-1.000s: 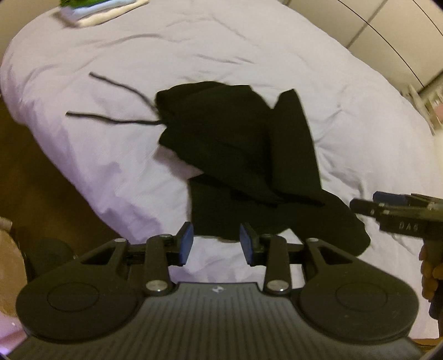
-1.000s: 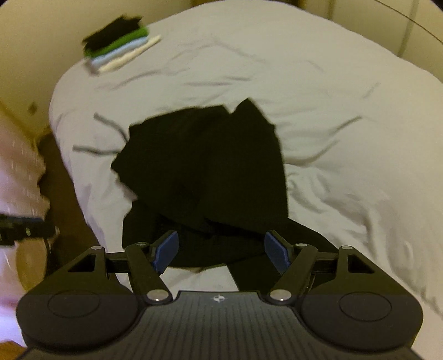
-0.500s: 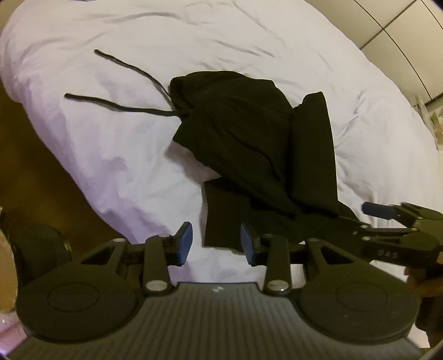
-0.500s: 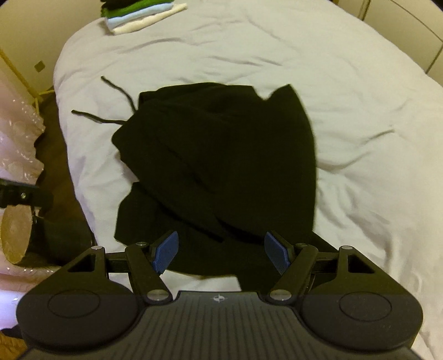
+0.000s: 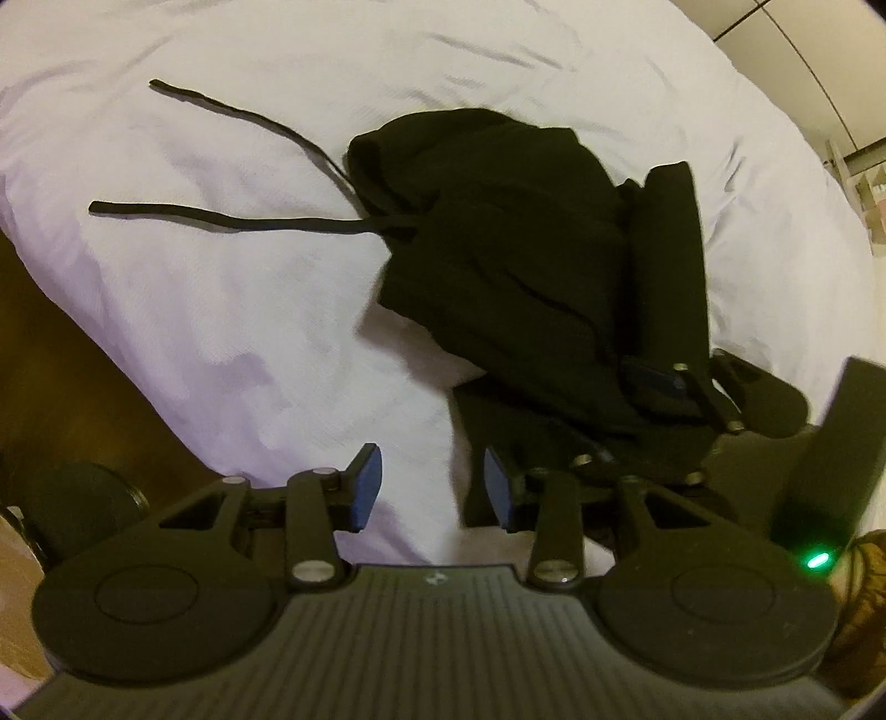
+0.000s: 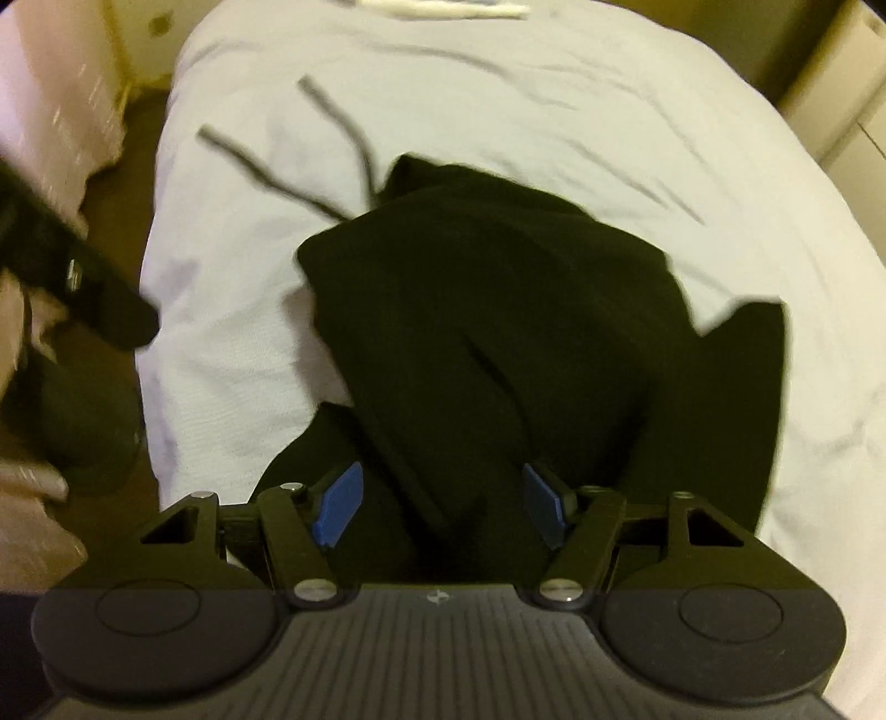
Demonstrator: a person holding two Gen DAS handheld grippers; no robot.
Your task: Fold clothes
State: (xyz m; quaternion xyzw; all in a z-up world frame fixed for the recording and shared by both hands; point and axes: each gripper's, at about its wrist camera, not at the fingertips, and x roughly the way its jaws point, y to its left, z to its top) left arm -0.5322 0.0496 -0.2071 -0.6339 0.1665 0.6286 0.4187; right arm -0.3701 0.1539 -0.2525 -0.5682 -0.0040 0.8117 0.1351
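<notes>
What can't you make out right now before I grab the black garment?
- Black garment: right wrist view is motion-blurred; folds merge into dark cloth.
- Its near hem: both views, hidden behind the gripper bodies.
- Right gripper: left wrist view, one pad shows, the rest lost against the fabric.
- Folded pile: cut by the top edge.

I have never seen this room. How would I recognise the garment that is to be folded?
Look at the large bed with the white quilt. Near its front edge lies a crumpled black fabric garment, under both open grippers. It is the only dark item there, and two thin black drawstrings trail from it across the quilt.
</notes>
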